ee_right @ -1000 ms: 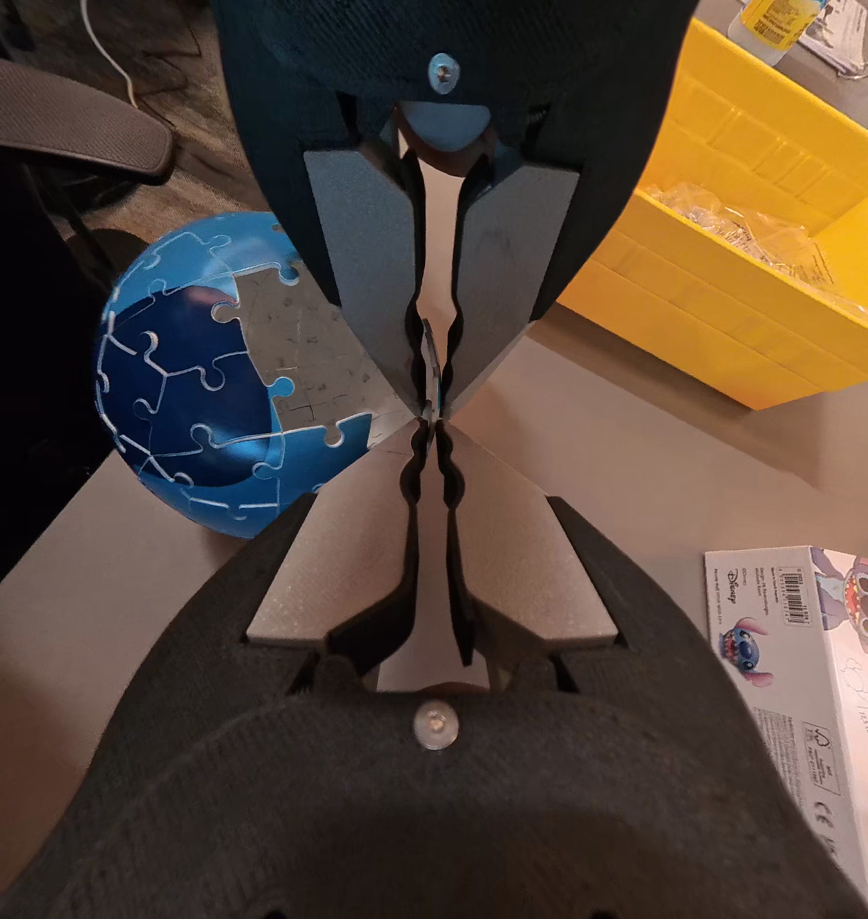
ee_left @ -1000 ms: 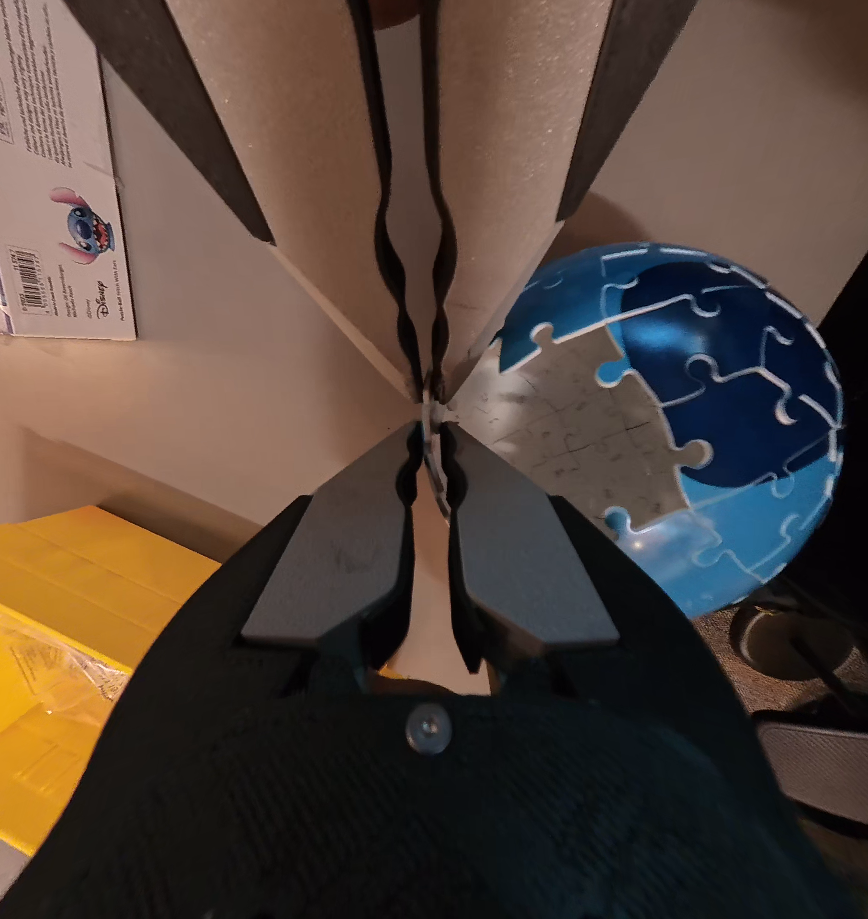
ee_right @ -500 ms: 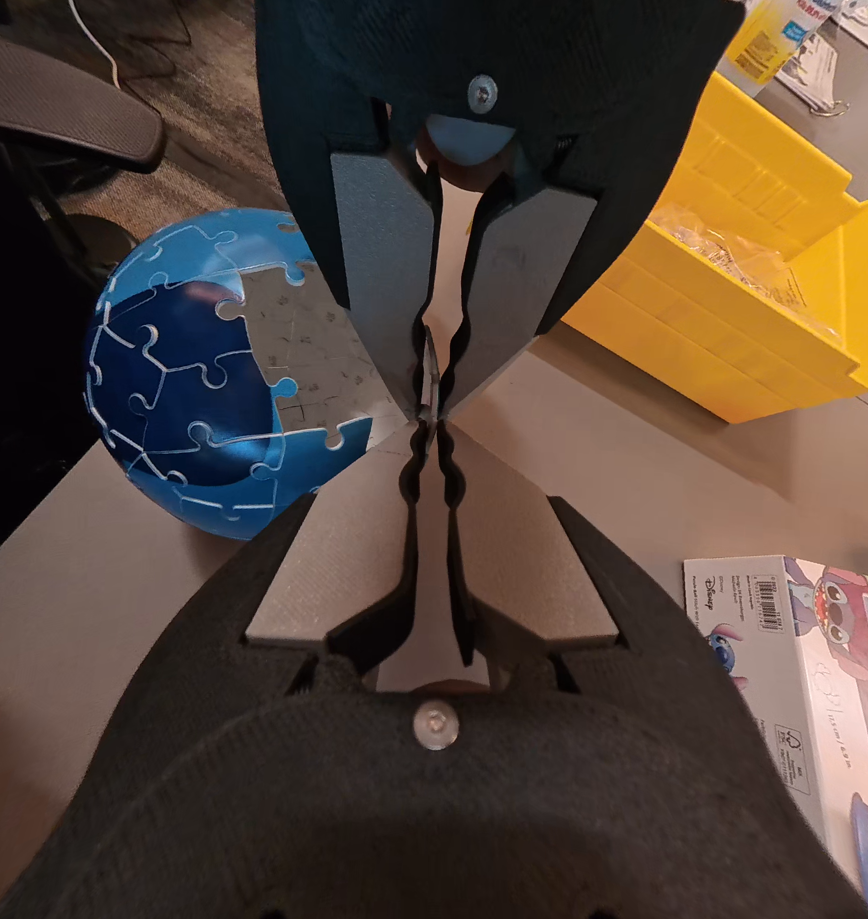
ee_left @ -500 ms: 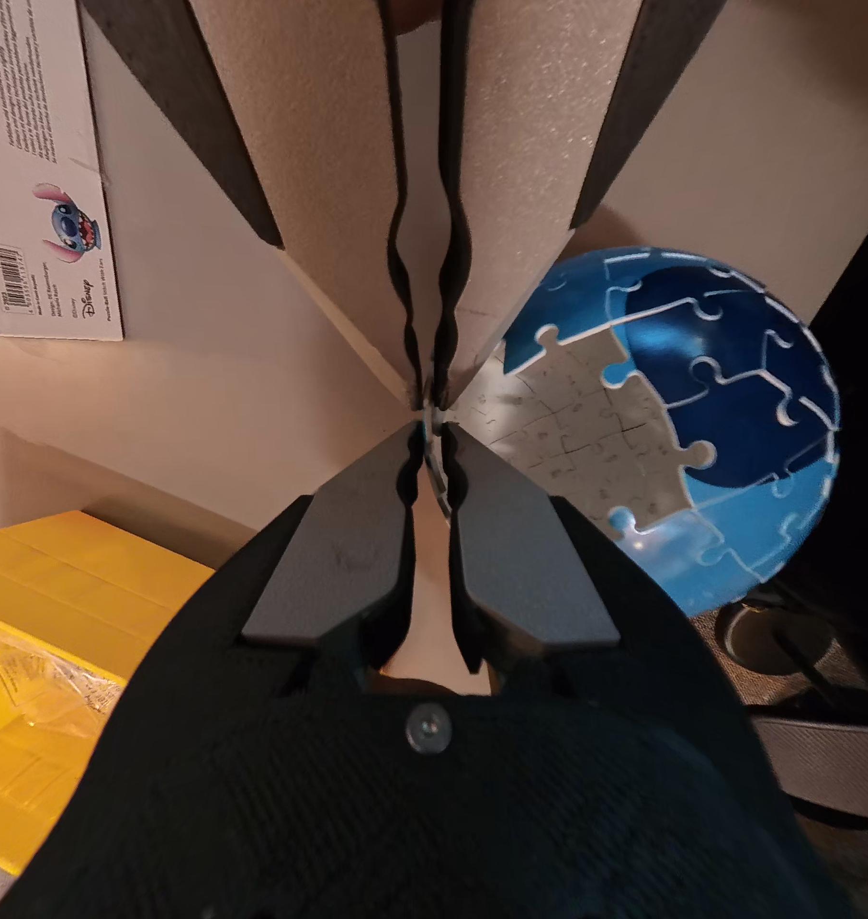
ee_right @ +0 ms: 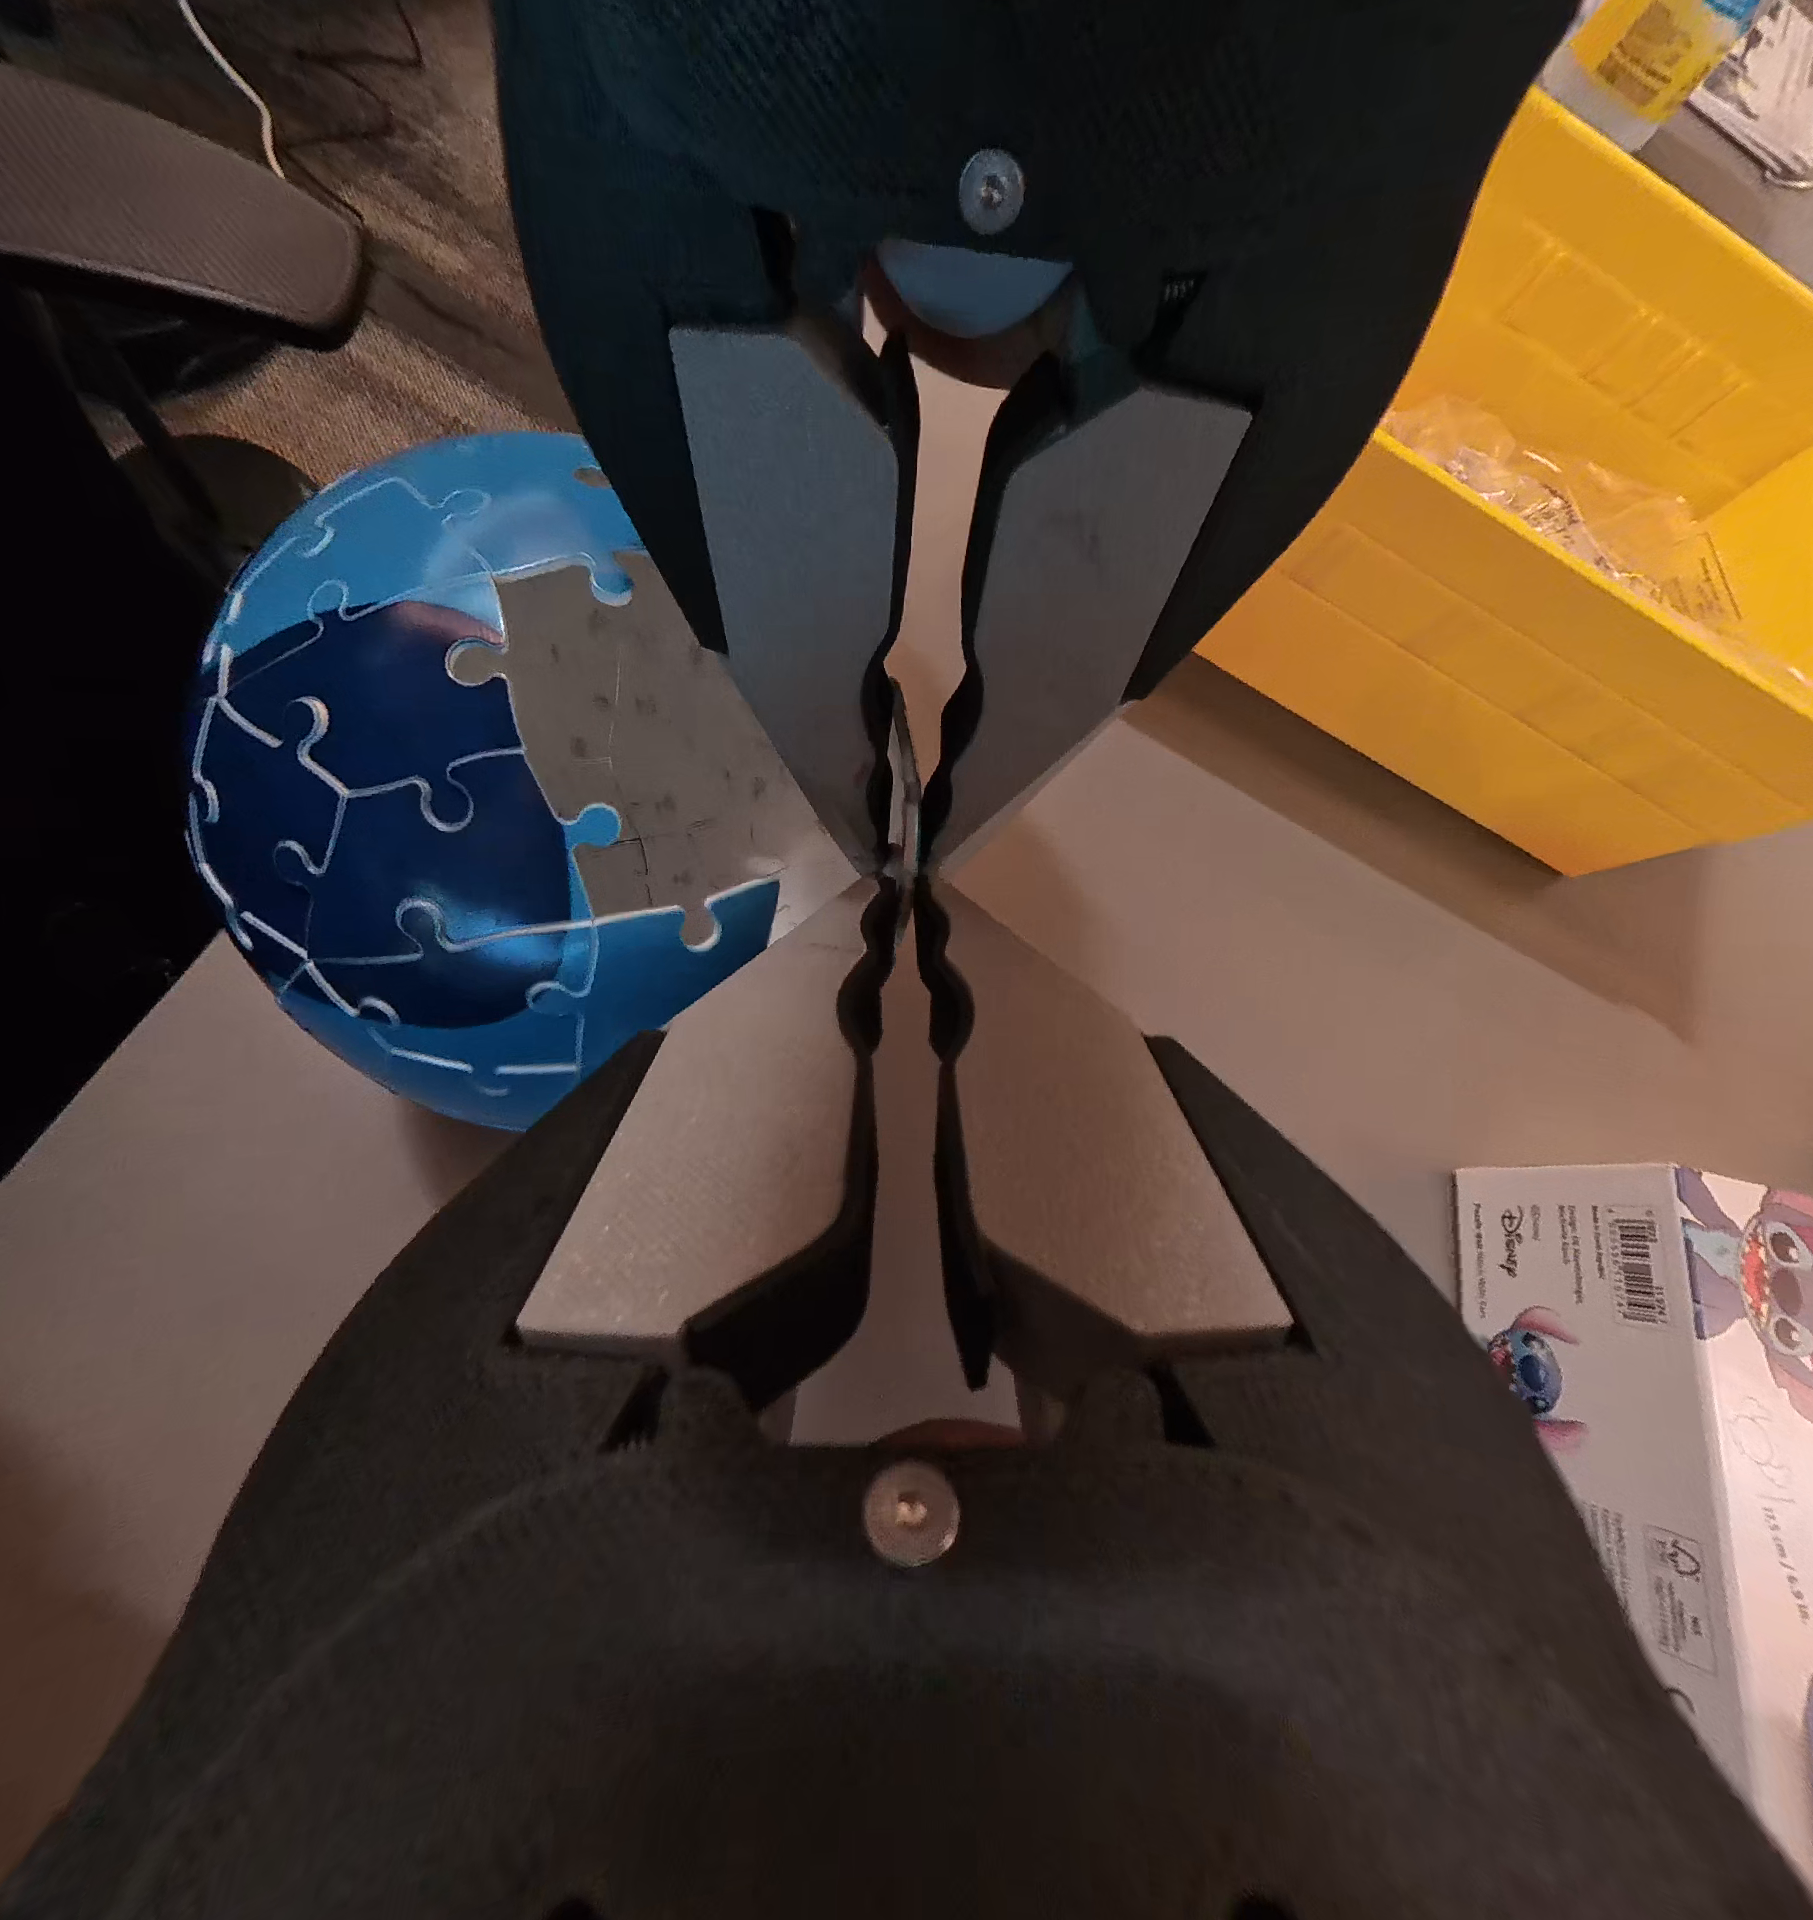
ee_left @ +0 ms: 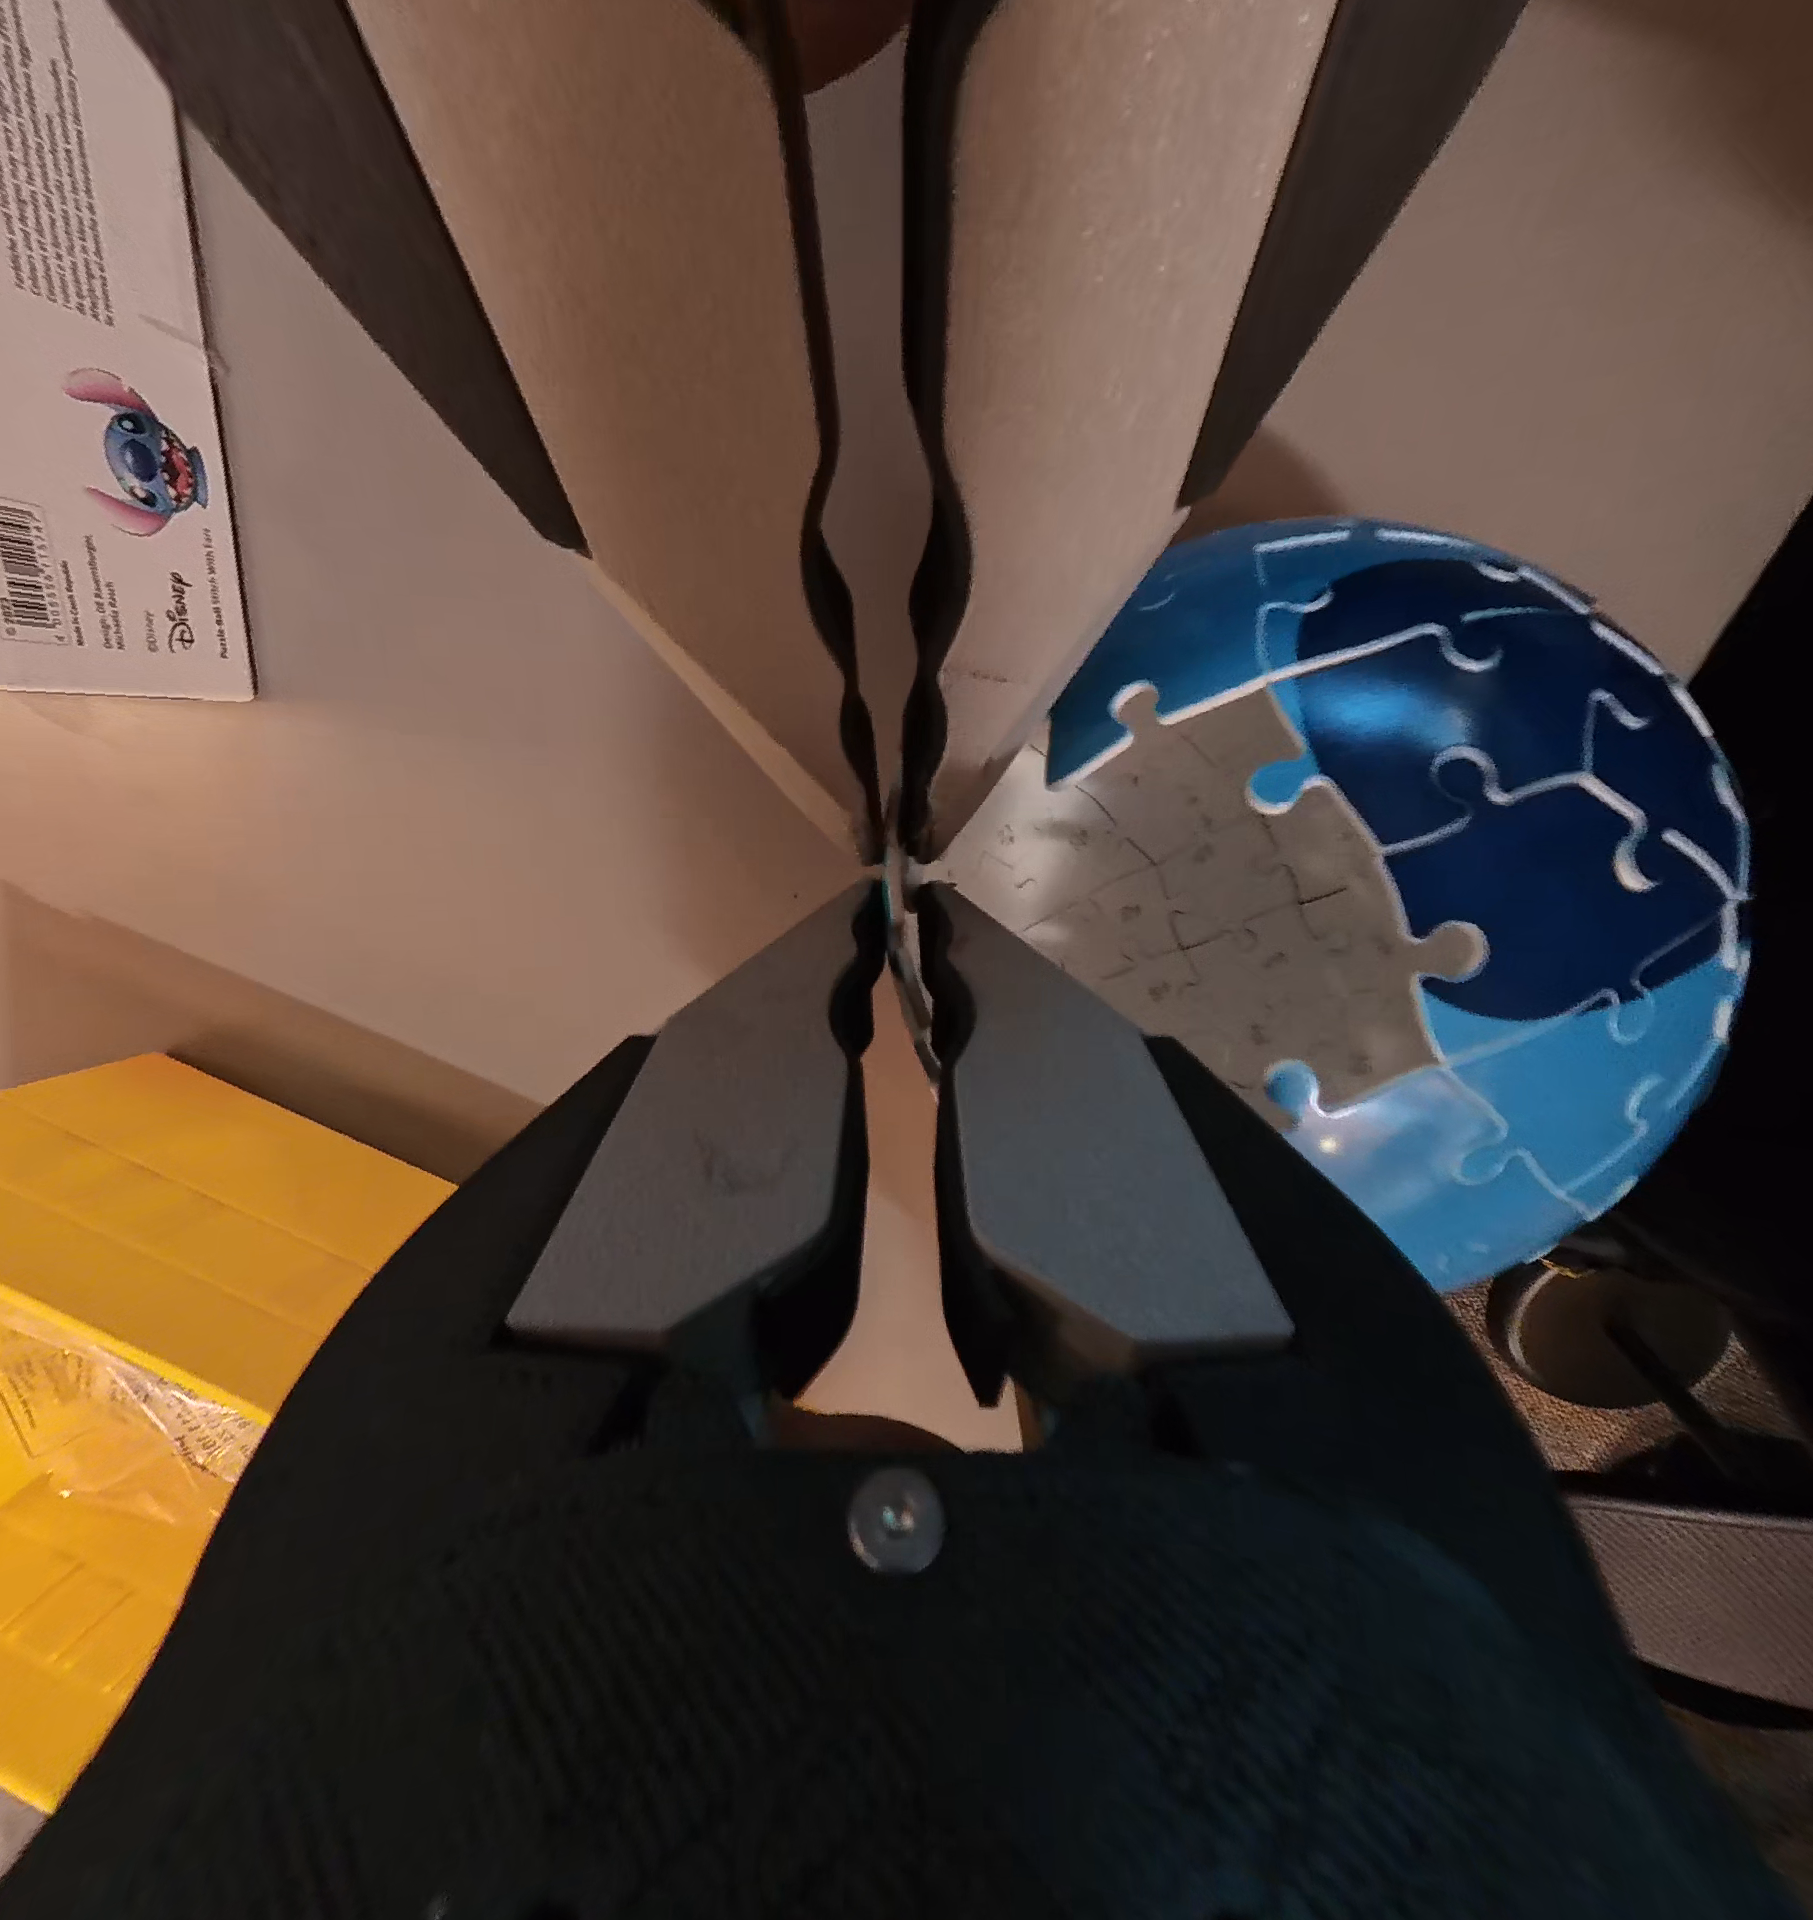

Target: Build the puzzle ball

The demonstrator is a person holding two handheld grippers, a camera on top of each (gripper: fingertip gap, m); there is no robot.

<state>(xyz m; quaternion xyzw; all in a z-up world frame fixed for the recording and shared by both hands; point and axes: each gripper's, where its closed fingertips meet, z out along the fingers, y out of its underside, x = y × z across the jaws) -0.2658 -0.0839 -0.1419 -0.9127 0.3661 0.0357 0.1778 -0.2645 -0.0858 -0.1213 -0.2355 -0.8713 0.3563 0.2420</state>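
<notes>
Both grippers, left gripper (ee_left: 897, 914) and right gripper (ee_right: 897, 914), pinch one thin curved puzzle piece (ee_right: 904, 774) tip-to-tip above the bench (ee_right: 206, 1195), beside the half-built blue plastic puzzle ball (ee_right: 393, 810); an uncoordinated release likely drops it.

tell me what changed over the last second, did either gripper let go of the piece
No release: the left gripper and right gripper stay tip to tip, both shut on the puzzle piece. The pair drifted slightly, so the box and yellow bin shifted in view. The puzzle ball rests where it was, gap unfilled.
</notes>
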